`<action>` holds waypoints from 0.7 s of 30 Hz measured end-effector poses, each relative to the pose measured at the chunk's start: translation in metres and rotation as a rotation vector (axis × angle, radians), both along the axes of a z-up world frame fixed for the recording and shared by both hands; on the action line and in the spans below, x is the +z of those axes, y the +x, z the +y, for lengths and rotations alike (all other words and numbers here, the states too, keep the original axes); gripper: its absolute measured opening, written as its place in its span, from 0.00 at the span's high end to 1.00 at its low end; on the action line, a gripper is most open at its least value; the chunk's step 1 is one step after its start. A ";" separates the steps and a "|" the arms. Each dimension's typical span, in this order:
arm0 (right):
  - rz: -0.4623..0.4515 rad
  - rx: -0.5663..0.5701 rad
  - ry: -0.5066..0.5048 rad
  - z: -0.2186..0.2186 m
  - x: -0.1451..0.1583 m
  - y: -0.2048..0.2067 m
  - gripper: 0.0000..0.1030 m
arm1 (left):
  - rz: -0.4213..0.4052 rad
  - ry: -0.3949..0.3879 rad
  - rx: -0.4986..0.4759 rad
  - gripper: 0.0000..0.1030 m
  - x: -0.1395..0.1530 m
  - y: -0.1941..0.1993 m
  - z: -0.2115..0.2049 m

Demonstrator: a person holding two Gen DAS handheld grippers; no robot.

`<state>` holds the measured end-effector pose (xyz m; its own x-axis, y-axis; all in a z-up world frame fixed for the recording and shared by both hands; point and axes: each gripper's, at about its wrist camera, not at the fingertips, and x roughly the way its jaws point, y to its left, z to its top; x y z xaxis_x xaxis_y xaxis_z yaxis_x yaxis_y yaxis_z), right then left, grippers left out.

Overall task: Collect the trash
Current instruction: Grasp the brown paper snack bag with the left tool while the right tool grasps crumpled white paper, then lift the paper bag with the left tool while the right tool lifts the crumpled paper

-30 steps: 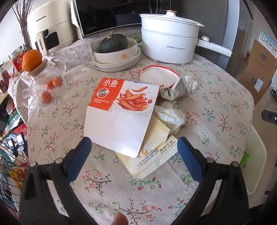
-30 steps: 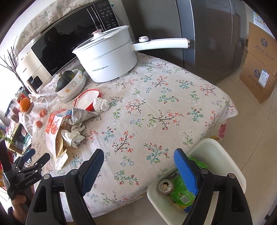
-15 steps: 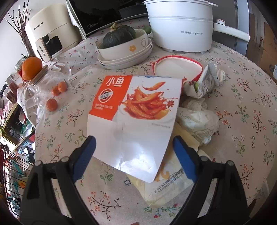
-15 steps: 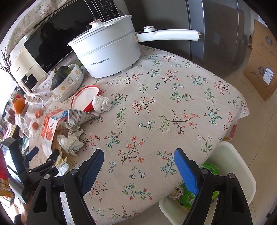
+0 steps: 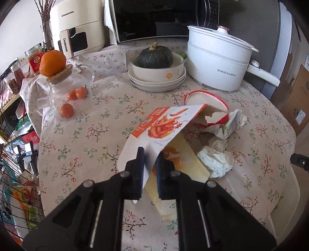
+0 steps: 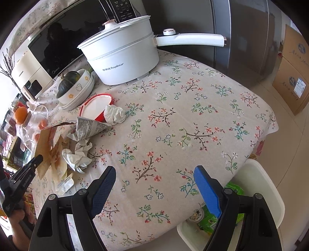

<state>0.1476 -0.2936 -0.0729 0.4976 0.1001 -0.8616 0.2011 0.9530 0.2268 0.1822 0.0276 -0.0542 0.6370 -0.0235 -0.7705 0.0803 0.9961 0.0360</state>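
An orange-and-white snack packet (image 5: pixel 164 123) is tilted up off the flowered tablecloth (image 5: pixel 92 135). Its near edge runs between the blue pads of my left gripper (image 5: pixel 149 162), whose jaws are closing and pinch it. A yellow wrapper (image 5: pixel 185 154) lies under it. To the right lie crumpled tissue (image 5: pixel 216 160), a newspaper cone (image 5: pixel 229 125) and a red-rimmed paper bowl (image 5: pixel 204 98). My right gripper (image 6: pixel 154 185) stands open over the table's near edge with nothing between its fingers. A white bin (image 6: pixel 258 173) on the floor holds a green wrapper (image 6: pixel 233 191).
At the back of the table stand a white electric pot (image 5: pixel 216 63), a pumpkin in stacked bowls (image 5: pixel 154 56), a microwave (image 5: pixel 150 17) and an air fryer (image 5: pixel 77 27). A glass jar (image 5: pixel 63 90) with an orange on it stands left. Cardboard boxes (image 6: pixel 291 77) sit on the floor.
The left gripper's jaws went from wide apart to closed on the snack packet's near edge, and the packet has risen from flat to tilted. The right gripper stays open, shifted slightly over the table.
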 end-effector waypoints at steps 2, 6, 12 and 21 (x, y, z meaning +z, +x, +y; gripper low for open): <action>-0.001 0.012 0.000 0.007 0.000 0.002 0.18 | -0.008 -0.047 0.027 0.93 0.008 -0.003 0.014; 0.003 0.050 0.001 0.028 -0.002 0.008 0.18 | 0.008 -0.163 0.074 0.99 0.017 -0.010 0.043; 0.007 0.121 0.000 0.070 -0.009 0.021 0.18 | 0.009 -0.249 0.140 1.00 0.022 -0.021 0.074; 0.004 0.203 0.014 0.126 -0.023 0.047 0.18 | 0.013 -0.240 0.131 1.00 0.024 -0.029 0.097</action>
<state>0.1944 -0.1672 -0.0957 0.4622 0.2098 -0.8616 0.0059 0.9709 0.2396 0.1529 0.1242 -0.0302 0.6369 -0.1243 -0.7609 -0.0507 0.9780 -0.2022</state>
